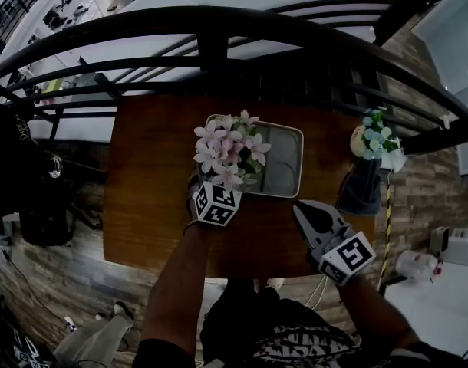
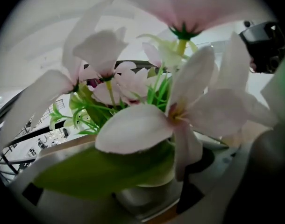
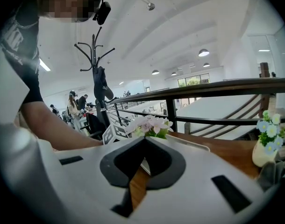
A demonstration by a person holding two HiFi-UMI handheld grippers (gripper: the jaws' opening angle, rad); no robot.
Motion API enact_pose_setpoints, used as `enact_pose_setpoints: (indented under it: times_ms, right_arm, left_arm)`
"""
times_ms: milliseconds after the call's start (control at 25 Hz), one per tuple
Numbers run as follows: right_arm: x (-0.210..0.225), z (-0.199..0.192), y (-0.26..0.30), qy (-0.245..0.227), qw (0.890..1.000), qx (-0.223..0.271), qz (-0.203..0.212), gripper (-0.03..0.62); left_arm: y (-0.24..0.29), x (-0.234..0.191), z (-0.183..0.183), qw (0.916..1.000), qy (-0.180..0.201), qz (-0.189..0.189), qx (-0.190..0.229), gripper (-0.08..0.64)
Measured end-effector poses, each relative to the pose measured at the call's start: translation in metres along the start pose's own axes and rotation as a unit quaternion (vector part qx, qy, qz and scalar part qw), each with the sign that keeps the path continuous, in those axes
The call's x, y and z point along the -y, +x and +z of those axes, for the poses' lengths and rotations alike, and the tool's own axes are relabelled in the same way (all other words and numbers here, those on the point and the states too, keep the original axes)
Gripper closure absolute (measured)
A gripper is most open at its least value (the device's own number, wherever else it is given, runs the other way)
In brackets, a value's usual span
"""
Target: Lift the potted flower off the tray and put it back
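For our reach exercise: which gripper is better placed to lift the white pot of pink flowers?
Left. The left gripper has the white pot of pink flowers between its open jaws at the silver metal tray. The right gripper is shut, empty and apart, over the brown wooden table.

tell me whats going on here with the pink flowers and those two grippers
A person holds a gripper in each hand at a wooden table. The left gripper has its jaws open on either side of the potted flower, which appears to sit on the metal tray, not yet lifted. The right gripper is shut and empty, over the table beside the tray.
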State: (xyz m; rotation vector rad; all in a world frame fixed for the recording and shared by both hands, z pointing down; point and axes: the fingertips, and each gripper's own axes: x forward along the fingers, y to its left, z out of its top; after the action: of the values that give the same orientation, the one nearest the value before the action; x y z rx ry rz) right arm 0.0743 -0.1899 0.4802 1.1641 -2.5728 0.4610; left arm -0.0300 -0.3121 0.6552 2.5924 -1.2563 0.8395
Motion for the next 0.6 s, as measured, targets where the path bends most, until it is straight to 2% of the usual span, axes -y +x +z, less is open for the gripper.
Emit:
enact_pose_setpoints:
  times_ms: [600]
  right_arm:
    - [-0.002,0.005,-0.012,-0.013,1.0,0.001,0.005,0.603]
  left_arm:
    - [-0.024,-0.002,0.004,0.9991,-0.012,0.033,0.023,0.12]
